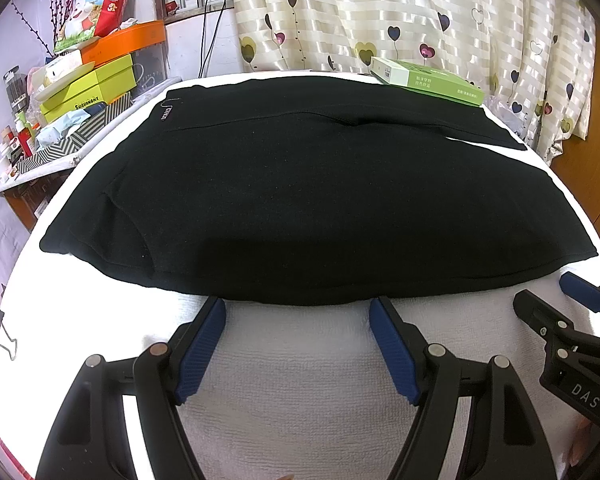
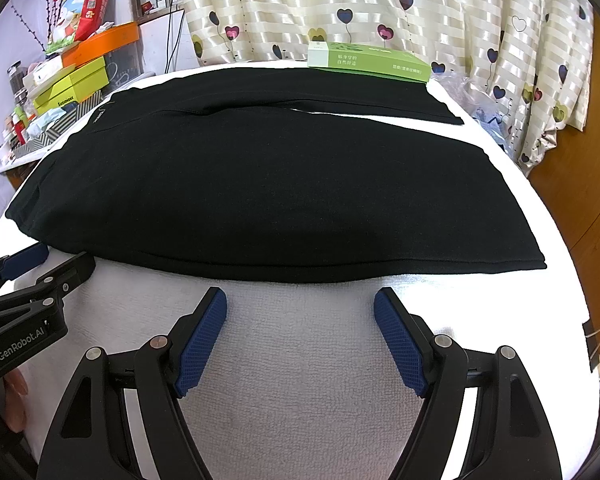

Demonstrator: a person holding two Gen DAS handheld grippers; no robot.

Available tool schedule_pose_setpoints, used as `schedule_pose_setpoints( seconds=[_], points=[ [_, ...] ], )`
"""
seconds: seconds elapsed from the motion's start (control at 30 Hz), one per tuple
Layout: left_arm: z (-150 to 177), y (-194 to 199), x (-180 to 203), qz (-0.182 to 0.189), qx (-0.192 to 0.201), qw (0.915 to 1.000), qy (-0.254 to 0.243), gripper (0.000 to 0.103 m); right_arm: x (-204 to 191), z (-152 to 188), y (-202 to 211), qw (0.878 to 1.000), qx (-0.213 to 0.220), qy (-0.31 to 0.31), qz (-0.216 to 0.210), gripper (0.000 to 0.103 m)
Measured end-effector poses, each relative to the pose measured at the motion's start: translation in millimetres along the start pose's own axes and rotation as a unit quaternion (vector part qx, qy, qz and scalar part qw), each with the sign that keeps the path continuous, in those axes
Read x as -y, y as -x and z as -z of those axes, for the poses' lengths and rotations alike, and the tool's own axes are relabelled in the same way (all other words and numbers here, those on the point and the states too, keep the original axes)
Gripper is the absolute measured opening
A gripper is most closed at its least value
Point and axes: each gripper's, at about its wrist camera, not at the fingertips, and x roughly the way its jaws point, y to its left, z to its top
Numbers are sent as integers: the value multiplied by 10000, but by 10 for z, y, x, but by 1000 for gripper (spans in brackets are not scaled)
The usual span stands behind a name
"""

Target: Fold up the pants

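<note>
Black pants [image 1: 300,200] [image 2: 260,184] lie flat across the white towel-covered table [image 1: 300,360] [image 2: 292,360], waistband to the left and both legs running right with a thin white gap between them. My left gripper [image 1: 298,308] is open just short of the near edge of the pants, nothing between its blue pads. My right gripper [image 2: 300,296] is open too, also just in front of the near hem. Each gripper shows in the other's view: the right gripper [image 1: 548,296] at the right edge, the left gripper [image 2: 62,258] at the left edge.
A green box [image 1: 428,80] [image 2: 368,60] lies at the table's far edge beside the pants. Stacked boxes [image 1: 92,80] and clutter fill a shelf at the left. A heart-patterned curtain [image 1: 420,12] hangs behind. Binder clips [image 1: 2,336] [image 2: 596,340] hold the towel at the table's sides.
</note>
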Motion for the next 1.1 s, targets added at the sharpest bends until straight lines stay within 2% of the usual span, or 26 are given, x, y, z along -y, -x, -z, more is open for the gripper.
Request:
schedule_pose_setpoints(
  seconds=[0.73,0.83,0.97,1.03,1.1],
  points=[
    [2,4,-3,20,3,10000,17,76,11,1,2,10000,-4,7,-35,76],
    [-2,8,-11,52,3,10000,-4,76,28,-11,8,9998,-47,70,-154,76],
    [-14,20,-31,196,-70,9997,-157,76,121,-71,84,9977,-48,-194,-646,76],
    [-32,38,-60,339,-176,9991,-197,76,151,-131,182,9968,110,-226,-759,76],
    [-49,90,-90,479,-213,9985,-178,76,123,-212,299,9967,323,-3,-746,76]
  ],
)
